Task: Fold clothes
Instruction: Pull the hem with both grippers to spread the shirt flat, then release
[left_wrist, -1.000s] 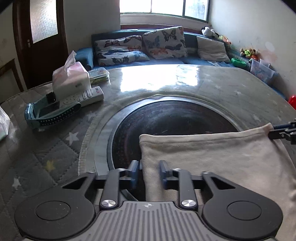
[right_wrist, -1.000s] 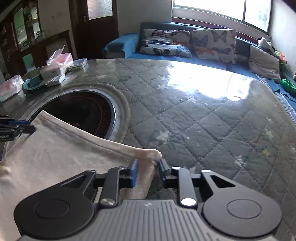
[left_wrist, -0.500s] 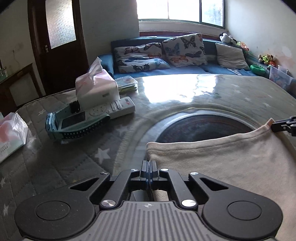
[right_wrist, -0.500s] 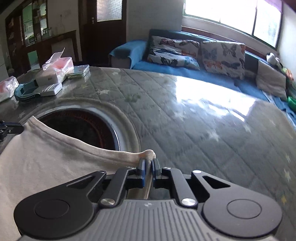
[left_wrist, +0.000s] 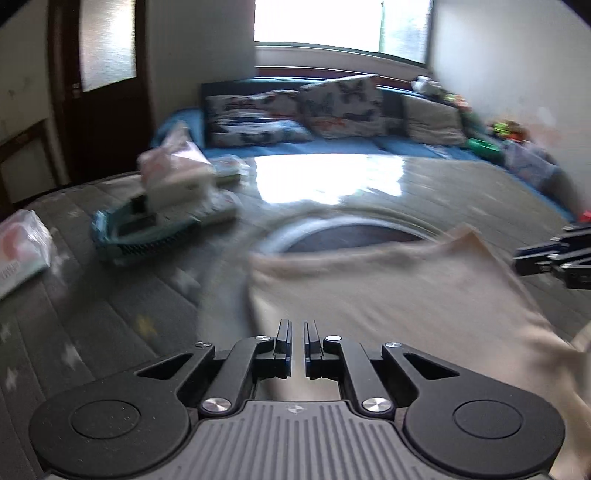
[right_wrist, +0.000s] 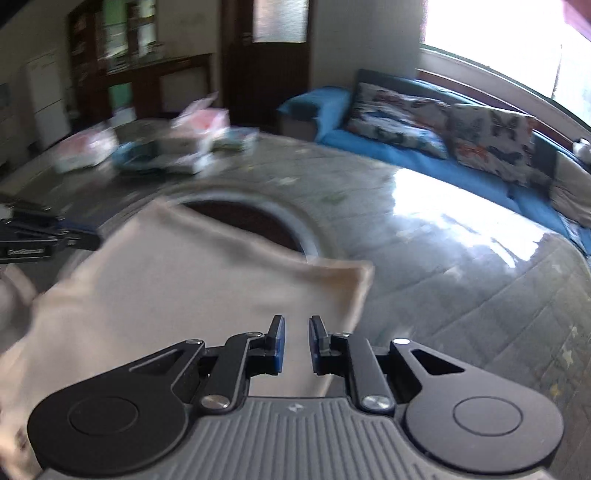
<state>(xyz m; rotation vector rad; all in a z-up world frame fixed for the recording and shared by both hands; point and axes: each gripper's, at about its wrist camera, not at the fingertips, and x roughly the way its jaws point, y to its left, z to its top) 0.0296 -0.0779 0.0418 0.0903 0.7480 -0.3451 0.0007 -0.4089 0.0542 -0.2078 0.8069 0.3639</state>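
A beige garment lies across the quilted table top, over the near part of the dark round inset. The scene is blurred by motion. My left gripper hovers over the garment's near left part, its fingers a narrow gap apart with nothing gripped. My right gripper stands over the garment near its right corner, fingers parted and empty. Each gripper shows in the other's view: the right gripper at the right edge, the left gripper at the left edge.
A tissue box, a remote and a teal case sit at the table's far left, with a plastic packet nearer the left edge. A blue sofa with butterfly cushions stands behind the table.
Both grippers, shut on the garment's top corners half a second ago, have parted their fingers and let go. Both have pulled back and risen, and the garment's edge lies nearer.
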